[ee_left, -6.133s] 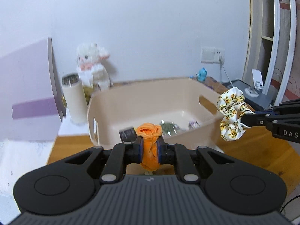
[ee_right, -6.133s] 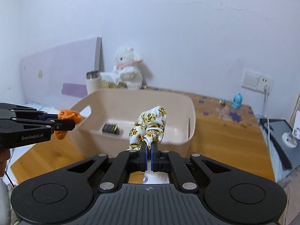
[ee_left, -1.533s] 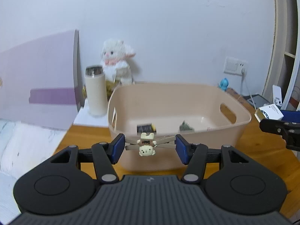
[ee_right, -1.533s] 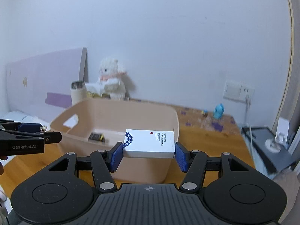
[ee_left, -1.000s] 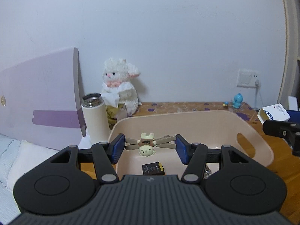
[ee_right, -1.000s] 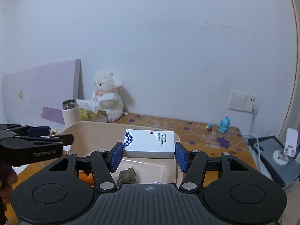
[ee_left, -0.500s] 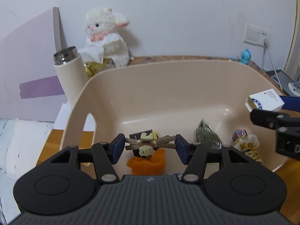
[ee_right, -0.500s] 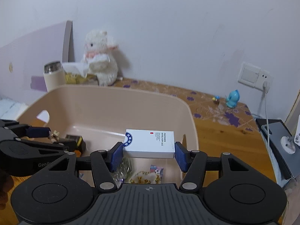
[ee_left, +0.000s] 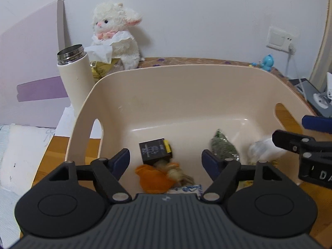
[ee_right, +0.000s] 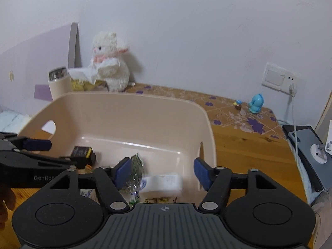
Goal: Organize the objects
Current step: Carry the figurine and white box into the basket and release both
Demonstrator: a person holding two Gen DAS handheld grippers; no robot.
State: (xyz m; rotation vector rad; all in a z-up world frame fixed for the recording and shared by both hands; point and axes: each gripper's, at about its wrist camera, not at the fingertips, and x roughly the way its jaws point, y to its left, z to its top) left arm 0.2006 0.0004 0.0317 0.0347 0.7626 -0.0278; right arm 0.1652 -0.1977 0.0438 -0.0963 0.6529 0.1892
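Left gripper (ee_left: 166, 160), right gripper (ee_right: 160, 173): jaws wide, empty, over bin (ee_left: 186, 87).

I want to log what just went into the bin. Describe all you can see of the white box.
The white box is a small carton, apparently card, with blue print at one end and fine text on its face. It is motion-blurred, lying roughly flat in the beige bin near its right wall, beside the green packet, below the open right hand-held gripper.

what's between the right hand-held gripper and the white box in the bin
Nothing visible. The right hand-held gripper is open above the bin, and the white box, blurred, shows right between and below its fingers. The green packet lies beside the box, at the left finger, not across the path.
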